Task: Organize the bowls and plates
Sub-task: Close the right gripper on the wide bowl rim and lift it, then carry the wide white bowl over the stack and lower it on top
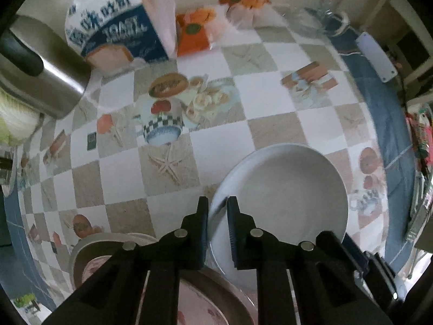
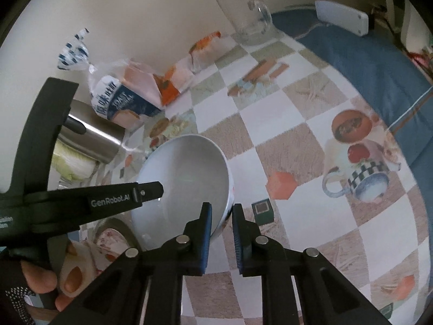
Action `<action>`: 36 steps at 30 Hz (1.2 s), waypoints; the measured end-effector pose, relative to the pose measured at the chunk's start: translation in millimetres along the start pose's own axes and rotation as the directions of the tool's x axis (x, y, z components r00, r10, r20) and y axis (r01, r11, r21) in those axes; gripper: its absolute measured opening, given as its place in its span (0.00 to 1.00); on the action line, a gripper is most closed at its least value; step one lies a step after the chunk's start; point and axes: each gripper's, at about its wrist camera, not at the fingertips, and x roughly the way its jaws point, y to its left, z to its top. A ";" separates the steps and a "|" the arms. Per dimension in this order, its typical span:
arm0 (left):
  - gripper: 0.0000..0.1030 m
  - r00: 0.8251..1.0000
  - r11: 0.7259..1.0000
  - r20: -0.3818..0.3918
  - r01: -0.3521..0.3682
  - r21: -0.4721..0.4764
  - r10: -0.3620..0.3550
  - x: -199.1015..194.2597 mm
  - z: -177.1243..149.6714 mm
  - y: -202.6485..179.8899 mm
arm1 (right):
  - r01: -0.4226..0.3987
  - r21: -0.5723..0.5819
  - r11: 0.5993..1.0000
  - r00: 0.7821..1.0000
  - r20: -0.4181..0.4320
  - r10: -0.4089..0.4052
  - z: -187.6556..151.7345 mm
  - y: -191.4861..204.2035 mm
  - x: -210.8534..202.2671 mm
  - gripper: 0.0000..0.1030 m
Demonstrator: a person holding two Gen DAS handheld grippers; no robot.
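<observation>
I count one white bowl [image 2: 186, 178] and two patterned plates [image 1: 205, 298] beside it on the checkered table [image 1: 270, 108]. My left claw [image 1: 217, 211] pinches the bowl's rim; my right claw [image 2: 222, 216] is clamped on the opposite rim. Cream wall [image 2: 135, 13] behind.

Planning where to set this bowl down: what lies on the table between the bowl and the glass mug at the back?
Nothing stands there. In the right wrist view, only patterned tablecloth runs from the bowl to the mug.
</observation>
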 end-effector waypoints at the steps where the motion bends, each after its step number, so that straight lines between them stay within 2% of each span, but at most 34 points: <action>1: 0.14 1.000 1.000 0.011 0.002 0.006 -0.002 -6.1 2.6 1.5 | 0.000 -0.003 1.000 1.000 0.016 0.000 1.8 1.7 -6.8 0.16; 8: 0.14 0.990 0.999 0.129 0.052 0.005 -0.052 -70.5 -8.8 15.2 | -0.010 -0.060 0.998 0.993 0.114 0.016 7.8 23.2 -57.0 0.16; 15: 0.14 0.976 0.998 0.209 0.063 -0.030 -0.056 -115.1 -29.0 48.5 | -0.013 -0.159 0.987 0.985 0.169 0.040 -1.0 66.3 -93.2 0.16; 20: 0.14 0.969 0.995 0.241 0.073 -0.072 -0.053 -133.2 -50.3 80.9 | -0.043 -0.230 0.972 0.986 0.150 0.079 -14.3 99.8 -97.4 0.16; 27: 0.14 0.963 0.983 0.260 0.109 -0.146 -0.068 -137.1 -85.2 126.5 | -0.073 -0.311 0.948 0.988 0.106 0.111 -37.5 136.4 -92.7 0.16; 33: 0.14 0.959 0.981 0.280 0.099 -0.166 -0.050 -135.6 -110.6 142.1 | -0.074 -0.358 0.931 0.993 0.059 0.102 -60.9 156.4 -80.1 0.16; 36: 0.14 0.950 0.971 0.303 0.143 -0.190 -0.081 -131.5 -124.7 152.0 | -0.057 -0.385 0.921 0.995 0.053 0.083 -68.2 162.9 -77.4 0.16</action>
